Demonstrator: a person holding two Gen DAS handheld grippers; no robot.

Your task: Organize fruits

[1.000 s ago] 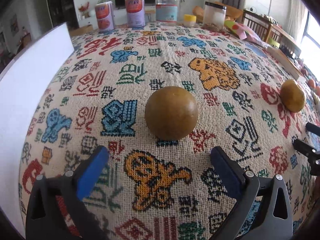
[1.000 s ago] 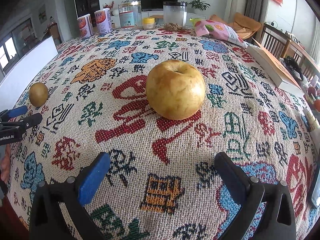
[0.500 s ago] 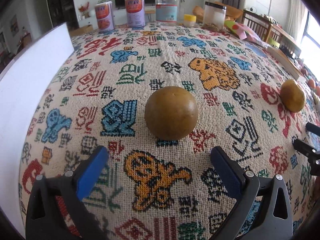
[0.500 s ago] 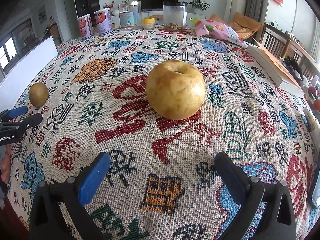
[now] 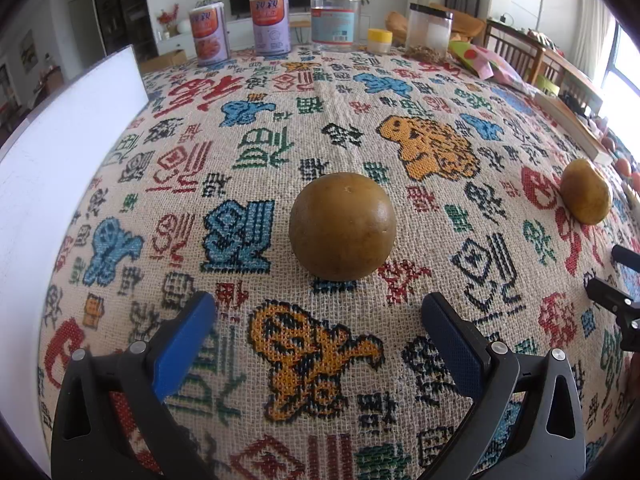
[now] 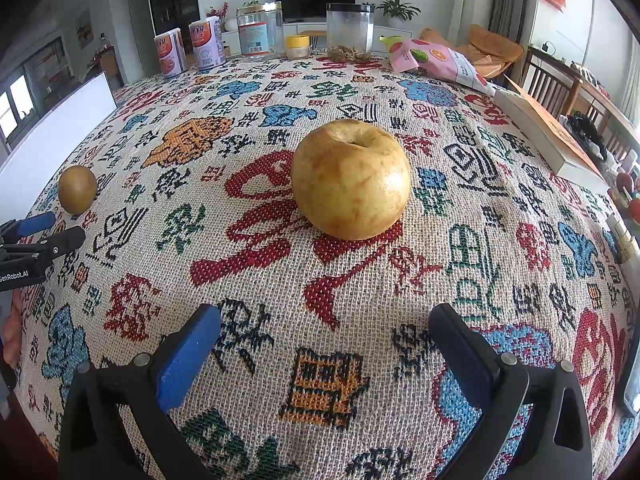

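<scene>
A round brown fruit (image 5: 342,226) lies on the patterned tablecloth (image 5: 256,148), just ahead of my left gripper (image 5: 318,322), which is open and empty. A yellow apple (image 6: 350,178) sits upright on the cloth ahead of my right gripper (image 6: 325,334), also open and empty. The apple also shows at the right of the left wrist view (image 5: 585,192). The brown fruit shows at the left of the right wrist view (image 6: 77,189), with the left gripper's fingers (image 6: 38,224) just in front of it.
A white board (image 5: 52,168) stands along the table's left edge. Cans (image 5: 269,24), jars (image 5: 428,32) and a small yellow-lidded pot (image 5: 379,40) line the far edge. A pink snack bag (image 6: 436,62) and a book (image 6: 548,136) lie at the right.
</scene>
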